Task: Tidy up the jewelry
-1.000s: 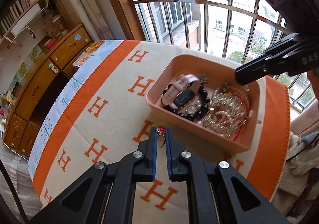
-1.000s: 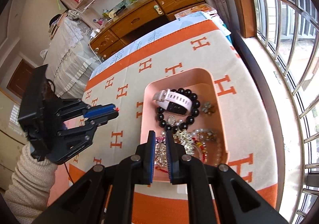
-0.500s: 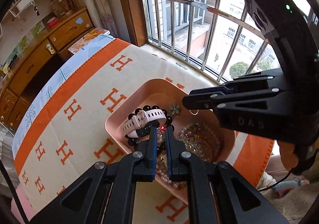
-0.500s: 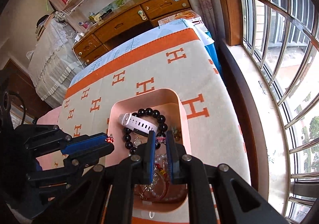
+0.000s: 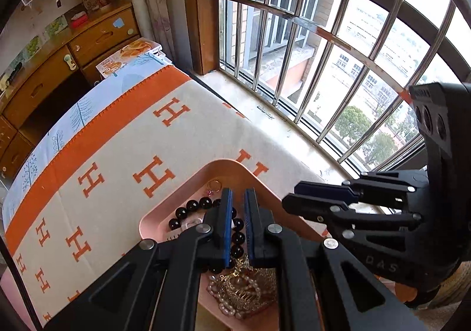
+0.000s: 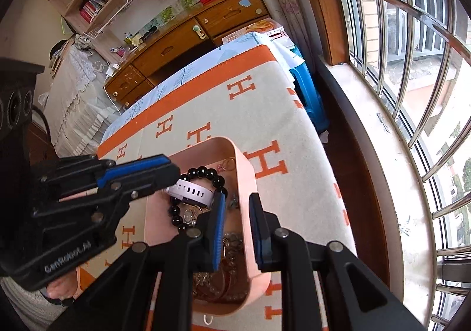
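Closest in, the left gripper (image 5: 238,225) hangs right over the pink tray (image 5: 188,183), jaws a narrow gap apart and holding nothing I can see. The little ring (image 5: 213,186) lies just past its tips in the tray's far corner. The right gripper (image 6: 237,223) has its wider-open jaws either side of the tray's window-side wall, not closed on it

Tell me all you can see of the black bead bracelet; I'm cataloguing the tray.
The black bead bracelet is a loop of glossy round dark beads, lying flat inside the pink tray near its far end. A white perforated watch strap lies across it. The left gripper hides part of it; nothing grips it.
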`<action>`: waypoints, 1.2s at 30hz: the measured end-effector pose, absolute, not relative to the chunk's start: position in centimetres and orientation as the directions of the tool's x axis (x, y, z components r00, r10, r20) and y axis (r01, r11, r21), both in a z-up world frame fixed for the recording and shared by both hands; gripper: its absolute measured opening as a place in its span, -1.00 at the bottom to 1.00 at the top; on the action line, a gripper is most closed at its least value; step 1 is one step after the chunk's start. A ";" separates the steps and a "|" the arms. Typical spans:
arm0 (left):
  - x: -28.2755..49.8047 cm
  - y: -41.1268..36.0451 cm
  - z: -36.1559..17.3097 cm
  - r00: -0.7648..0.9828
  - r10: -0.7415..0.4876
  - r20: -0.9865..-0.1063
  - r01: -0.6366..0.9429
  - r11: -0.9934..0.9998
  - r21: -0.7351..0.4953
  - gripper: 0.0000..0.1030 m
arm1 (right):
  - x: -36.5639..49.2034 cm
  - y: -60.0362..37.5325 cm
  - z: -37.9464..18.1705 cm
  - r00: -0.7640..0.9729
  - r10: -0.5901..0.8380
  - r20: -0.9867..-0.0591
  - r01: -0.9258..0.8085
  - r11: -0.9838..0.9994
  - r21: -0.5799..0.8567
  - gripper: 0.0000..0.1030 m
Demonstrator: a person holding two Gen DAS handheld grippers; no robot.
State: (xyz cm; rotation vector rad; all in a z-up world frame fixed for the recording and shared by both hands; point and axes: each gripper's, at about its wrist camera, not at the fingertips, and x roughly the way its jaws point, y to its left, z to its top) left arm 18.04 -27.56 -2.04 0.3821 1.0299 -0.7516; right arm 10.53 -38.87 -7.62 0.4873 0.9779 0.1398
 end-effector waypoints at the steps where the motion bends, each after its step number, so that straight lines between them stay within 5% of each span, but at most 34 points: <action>1: 18.2 -27.7 -2.2 0.299 -0.377 -0.876 0.714 0.698 -0.056 -0.88 | 10.3 -38.9 -7.6 0.560 0.329 -0.760 0.099 0.885 0.456 -0.68; 9: 18.2 -25.2 -2.1 0.338 -0.358 -0.870 0.643 0.763 -0.064 -0.48 | 8.8 -37.8 -7.1 0.571 0.344 -0.746 0.060 0.888 0.455 -0.68; 11: 17.7 -23.7 -1.7 0.370 -0.357 -0.858 0.614 0.787 -0.062 0.03 | 8.5 -37.2 -6.9 0.572 0.348 -0.743 0.048 0.890 0.454 -0.68; 13: 17.0 -22.0 -1.2 0.424 -0.344 -0.838 0.573 0.818 -0.046 0.28 | 8.3 -36.7 -6.9 0.571 0.351 -0.742 0.040 0.891 0.452 -0.68; 16: 15.8 -19.3 -0.9 0.460 -0.324 -0.827 0.517 0.855 -0.047 0.34 | 7.9 -35.6 -7.0 0.565 0.361 -0.742 0.023 0.892 0.451 -0.68; 20: 13.8 -15.4 -0.9 0.507 -0.266 -0.820 0.407 0.912 -0.044 0.77 | 7.1 -33.8 -7.0 0.557 0.367 -0.745 -0.005 0.899 0.439 -0.68; 29: 7.2 -9.2 -1.7 0.606 -0.111 -0.787 0.178 0.984 -0.002 0.97 | 4.3 -29.6 -5.6 0.588 0.352 -0.728 -0.076 0.920 0.384 -0.67; 32: 5.5 -8.1 -2.2 0.600 -0.052 -0.798 0.121 0.992 0.027 0.98 | 3.1 -28.4 -5.1 0.605 0.353 -0.714 -0.094 0.922 0.377 -0.43; 36: 4.3 -7.6 -2.9 0.564 0.013 -0.826 0.087 0.993 0.075 0.98 | 1.8 -27.2 -4.3 0.615 0.357 -0.703 -0.103 0.920 0.377 -0.40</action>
